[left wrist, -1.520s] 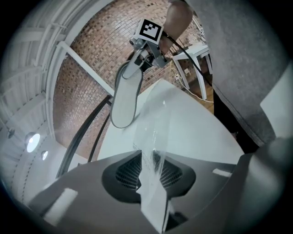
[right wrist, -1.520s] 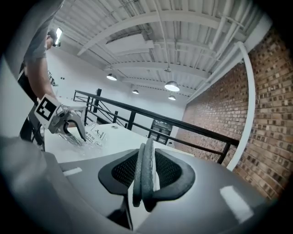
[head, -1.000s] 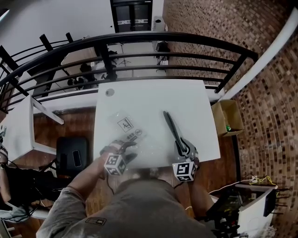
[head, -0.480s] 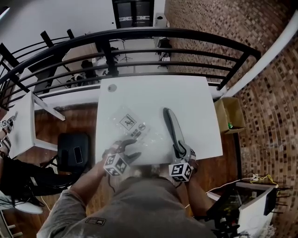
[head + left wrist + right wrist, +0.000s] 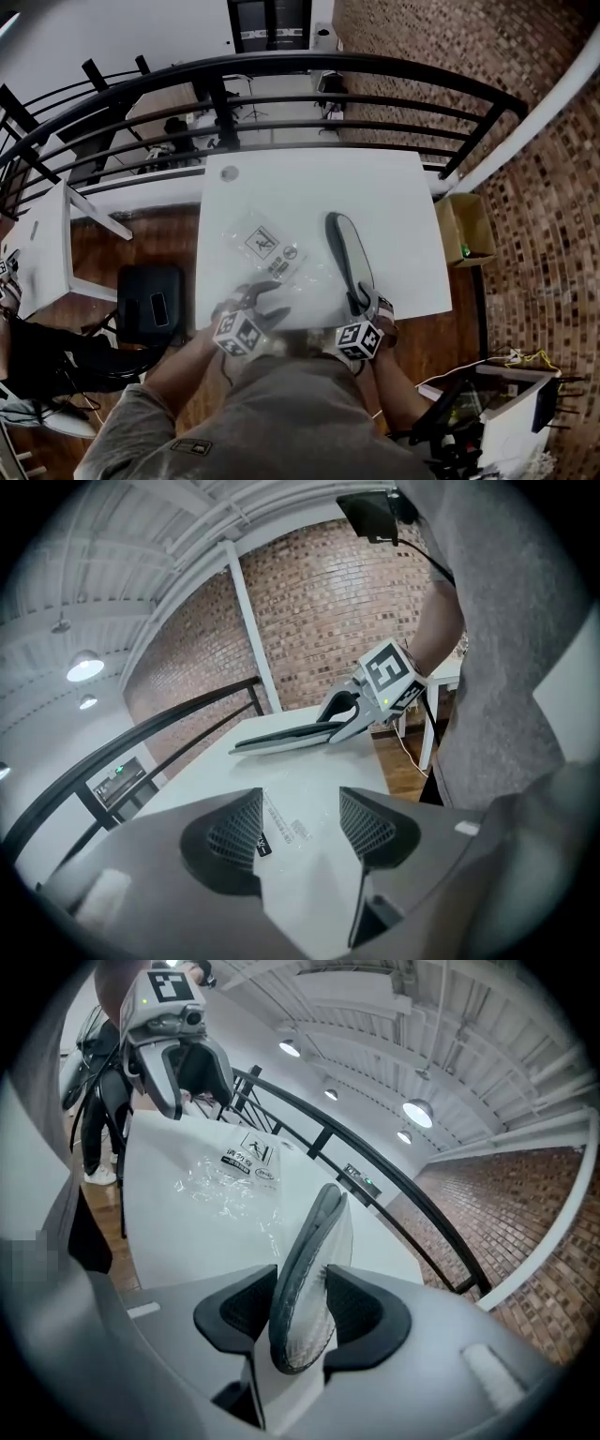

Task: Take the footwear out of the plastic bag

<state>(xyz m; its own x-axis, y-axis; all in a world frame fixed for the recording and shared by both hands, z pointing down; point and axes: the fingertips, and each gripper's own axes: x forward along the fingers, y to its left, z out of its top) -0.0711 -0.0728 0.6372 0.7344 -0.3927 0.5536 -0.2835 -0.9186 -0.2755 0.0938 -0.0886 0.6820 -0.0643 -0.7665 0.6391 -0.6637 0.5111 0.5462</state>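
surface: white table (image 5: 394, 187) | on it: clear plastic bag (image 5: 272, 251), grey slipper (image 5: 349, 251)

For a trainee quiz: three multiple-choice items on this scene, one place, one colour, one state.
1. Relative to the clear plastic bag, the dark grey flat slipper lies: A) inside it; B) outside, to its right; C) under it.
2. The rectangular table top is: A) white; B) black; C) green.
3. The left gripper's jaws stand: A) together; B) clamped on the slipper; C) apart.
B: head view shows them side by side. A: its bare surface is white. C: a gap shows between them.
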